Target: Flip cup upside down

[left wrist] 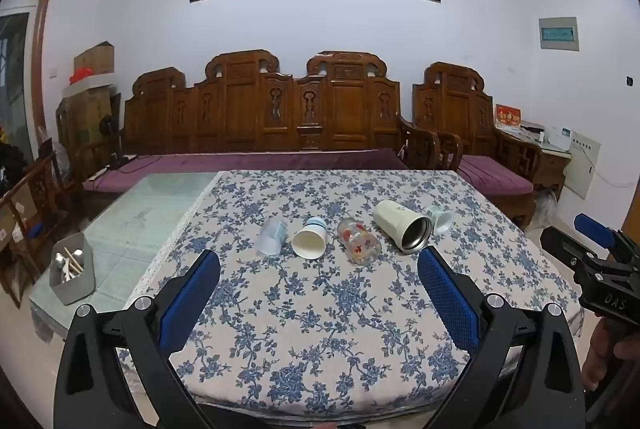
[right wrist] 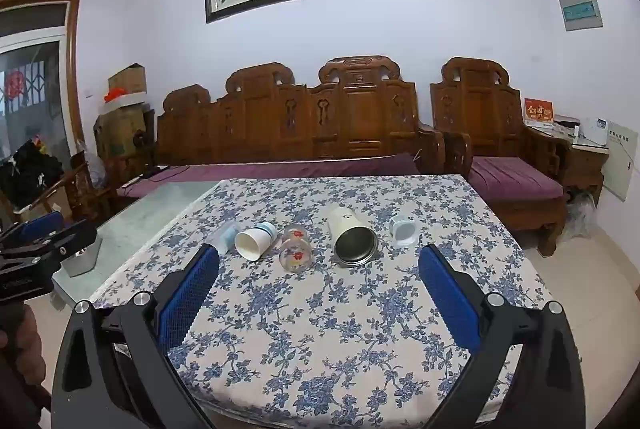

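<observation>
Several cups lie on their sides in a row on the floral tablecloth [left wrist: 312, 329]. From left: a clear plastic cup [left wrist: 271, 237] [right wrist: 226, 236], a white paper cup [left wrist: 309, 239] [right wrist: 255, 240], a glass with red flowers [left wrist: 358, 241] [right wrist: 296, 247], a cream steel-lined tumbler [left wrist: 403, 225] [right wrist: 352, 240], and a small clear cup [left wrist: 440, 220] [right wrist: 403, 231]. My left gripper [left wrist: 318, 269] is open and empty, short of the row. My right gripper [right wrist: 318, 265] is open and empty, also short of the row.
A grey utensil holder [left wrist: 73, 273] stands on the bare glass tabletop [left wrist: 160, 205] to the left. The right gripper's body [left wrist: 592, 269] shows at the right edge of the left view. A wooden sofa [left wrist: 280, 117] stands behind the table.
</observation>
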Demonstrator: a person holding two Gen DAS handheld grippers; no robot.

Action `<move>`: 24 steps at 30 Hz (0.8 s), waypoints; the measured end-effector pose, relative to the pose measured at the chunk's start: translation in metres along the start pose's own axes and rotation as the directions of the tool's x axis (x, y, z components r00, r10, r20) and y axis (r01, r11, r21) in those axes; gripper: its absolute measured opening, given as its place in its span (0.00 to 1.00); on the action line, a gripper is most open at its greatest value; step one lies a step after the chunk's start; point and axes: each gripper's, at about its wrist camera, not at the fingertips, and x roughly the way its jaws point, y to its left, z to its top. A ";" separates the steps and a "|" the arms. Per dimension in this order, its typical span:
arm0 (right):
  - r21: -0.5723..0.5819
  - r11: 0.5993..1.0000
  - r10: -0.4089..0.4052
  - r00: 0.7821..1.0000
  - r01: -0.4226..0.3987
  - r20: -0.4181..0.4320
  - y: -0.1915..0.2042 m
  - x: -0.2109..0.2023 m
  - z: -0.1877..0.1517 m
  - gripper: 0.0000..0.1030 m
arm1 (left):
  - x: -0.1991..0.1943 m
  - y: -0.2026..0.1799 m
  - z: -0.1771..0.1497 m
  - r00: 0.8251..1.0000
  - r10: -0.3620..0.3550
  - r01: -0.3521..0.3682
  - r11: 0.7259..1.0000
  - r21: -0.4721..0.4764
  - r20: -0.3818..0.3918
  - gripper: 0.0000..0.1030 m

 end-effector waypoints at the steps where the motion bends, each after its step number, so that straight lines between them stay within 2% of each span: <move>1: -0.002 1.000 -0.001 1.000 0.001 -0.015 0.000 0.001 0.000 0.98 | 0.000 0.000 0.000 1.000 -0.002 0.002 1.000 0.000 -0.001 0.92; 24: 0.018 1.000 0.005 1.000 -0.005 -0.005 -0.002 0.000 0.000 0.98 | -0.001 -0.006 0.005 1.000 -0.006 0.006 1.000 -0.002 0.014 0.92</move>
